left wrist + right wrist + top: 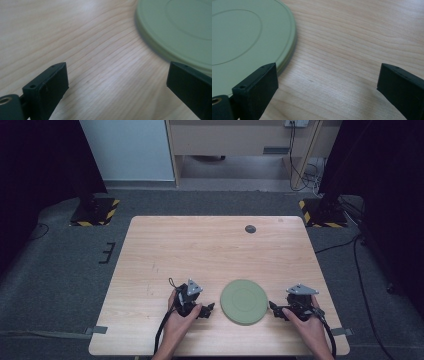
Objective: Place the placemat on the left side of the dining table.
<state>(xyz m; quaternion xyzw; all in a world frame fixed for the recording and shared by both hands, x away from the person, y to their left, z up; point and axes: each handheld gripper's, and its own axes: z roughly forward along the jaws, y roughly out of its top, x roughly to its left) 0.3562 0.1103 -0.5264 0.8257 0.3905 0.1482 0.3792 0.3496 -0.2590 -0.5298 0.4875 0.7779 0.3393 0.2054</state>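
Green plate [243, 301] btwn left gripper [207, 310] & right gripper [274, 309], jaws apart.

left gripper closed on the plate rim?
No. In the left gripper view the left gripper has its jaws wide apart over bare table, with the green plate off to one side.

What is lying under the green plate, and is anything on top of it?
The green plate lies flat on the wooden table. Its top is bare. Whatever might be beneath it is covered by the plate itself, so that cannot be seen.
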